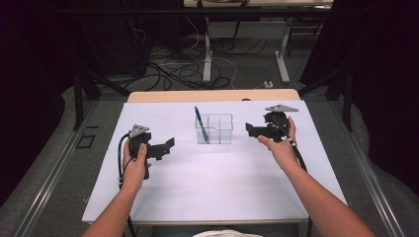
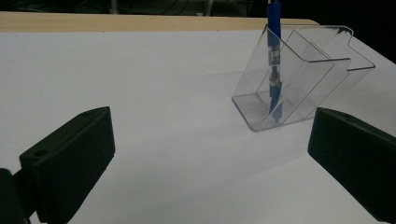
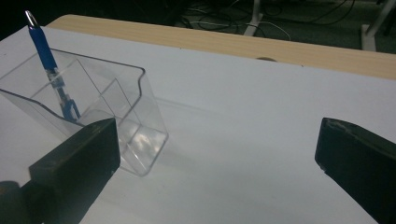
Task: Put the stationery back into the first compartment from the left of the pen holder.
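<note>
Pen point(image 1: 199, 118) sits tip-down in the clear organizer point(image 1: 220, 129), leaning in the compartment on the left gripper's side, cap end poking above the rim. Looks like placement is done; nothing else loose on the white table point(image 1: 207, 187) to put away. Left gripper point(image 1: 169, 144) is near the organizer, jaws spread wide, holding nothing. Right gripper point(image 1: 250, 130) is just beside the organizer's opposite wall, jaws also spread, empty. Judging by that, what's left is only backing both off.
</note>
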